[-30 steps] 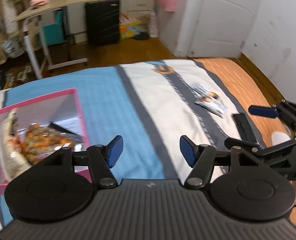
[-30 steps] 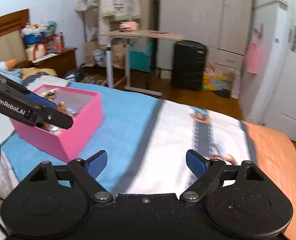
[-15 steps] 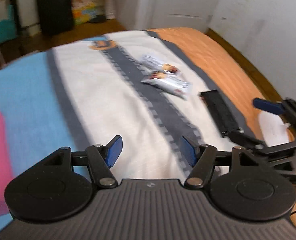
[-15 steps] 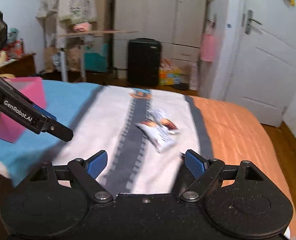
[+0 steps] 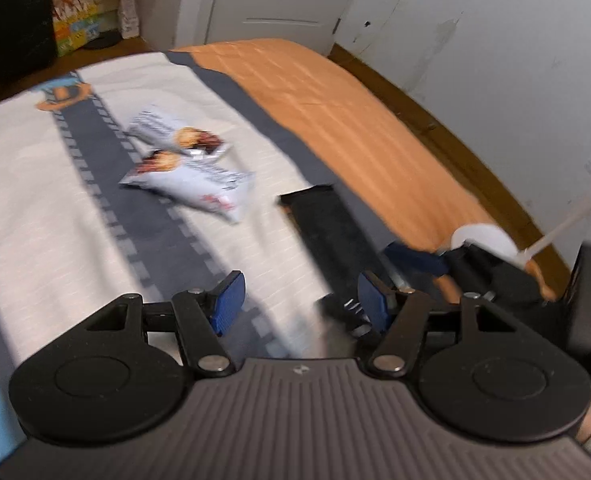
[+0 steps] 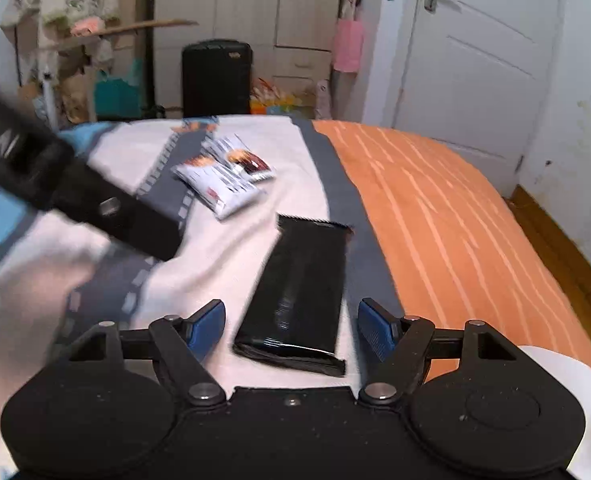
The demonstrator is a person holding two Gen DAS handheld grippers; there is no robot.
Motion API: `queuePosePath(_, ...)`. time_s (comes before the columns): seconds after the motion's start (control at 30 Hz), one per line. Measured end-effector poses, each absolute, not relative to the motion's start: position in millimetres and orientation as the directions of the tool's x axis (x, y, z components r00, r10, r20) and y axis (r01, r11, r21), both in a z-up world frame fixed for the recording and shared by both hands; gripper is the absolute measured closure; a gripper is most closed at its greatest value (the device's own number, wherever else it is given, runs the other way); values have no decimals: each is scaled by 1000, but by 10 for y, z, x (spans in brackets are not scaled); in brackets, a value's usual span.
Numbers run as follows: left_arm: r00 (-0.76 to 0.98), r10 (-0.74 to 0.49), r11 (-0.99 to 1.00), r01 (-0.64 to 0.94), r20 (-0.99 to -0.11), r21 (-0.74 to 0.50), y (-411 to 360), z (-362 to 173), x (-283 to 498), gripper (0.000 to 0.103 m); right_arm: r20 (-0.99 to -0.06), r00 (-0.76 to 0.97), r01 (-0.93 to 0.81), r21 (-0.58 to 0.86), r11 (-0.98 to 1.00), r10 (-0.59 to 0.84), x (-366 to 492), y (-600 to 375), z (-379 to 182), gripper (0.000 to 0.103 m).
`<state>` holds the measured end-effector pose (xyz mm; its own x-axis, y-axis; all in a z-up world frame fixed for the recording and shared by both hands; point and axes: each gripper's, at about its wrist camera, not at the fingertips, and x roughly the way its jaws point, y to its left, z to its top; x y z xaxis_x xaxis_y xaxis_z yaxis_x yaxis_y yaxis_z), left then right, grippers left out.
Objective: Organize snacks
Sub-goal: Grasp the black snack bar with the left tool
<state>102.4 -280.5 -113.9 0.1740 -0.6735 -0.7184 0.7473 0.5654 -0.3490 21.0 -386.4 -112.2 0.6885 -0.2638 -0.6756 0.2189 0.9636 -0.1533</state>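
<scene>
Two white snack packets (image 5: 191, 182) lie side by side on the striped bed cover; they also show in the right wrist view (image 6: 223, 178). A long black snack packet (image 6: 299, 292) lies nearer, and its far end shows in the left wrist view (image 5: 327, 224). My right gripper (image 6: 291, 330) is open and empty, low over the near end of the black packet. My left gripper (image 5: 301, 304) is open and empty, over the bed to the left of the black packet. The right gripper shows blurred at the left wrist view's right edge (image 5: 415, 260).
The bed cover (image 6: 435, 208) has white, grey and orange bands. A black suitcase (image 6: 215, 76) and a white door (image 6: 479, 68) stand beyond the bed's foot. A white wall (image 5: 515, 60) runs along the bed's right side. A white round object (image 6: 567, 392) lies at the near right.
Both grippers have swung right, away from the pink box, which has left both views. The black packet has come between the right gripper's fingers. Both grippers stay open.
</scene>
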Motion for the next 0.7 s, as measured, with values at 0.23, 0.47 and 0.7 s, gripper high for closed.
queuePosePath(0.23,59,-697,556,673,-714,-487,-3170,-1541,1101,58,-670,705,268,-50,962,-232,177,-3973,-1144,46)
queuePosePath(0.47,67,-689,545,704,-722,-455,-3171,-1537,981,64,-688,686,296,-32,955,-236,163,-3902,-1101,50)
queuePosePath(0.7,47,-663,567,683,-747,-460,-2976,-1405,982,63,-741,649,318,56,947,-174,192,-3811,-942,50)
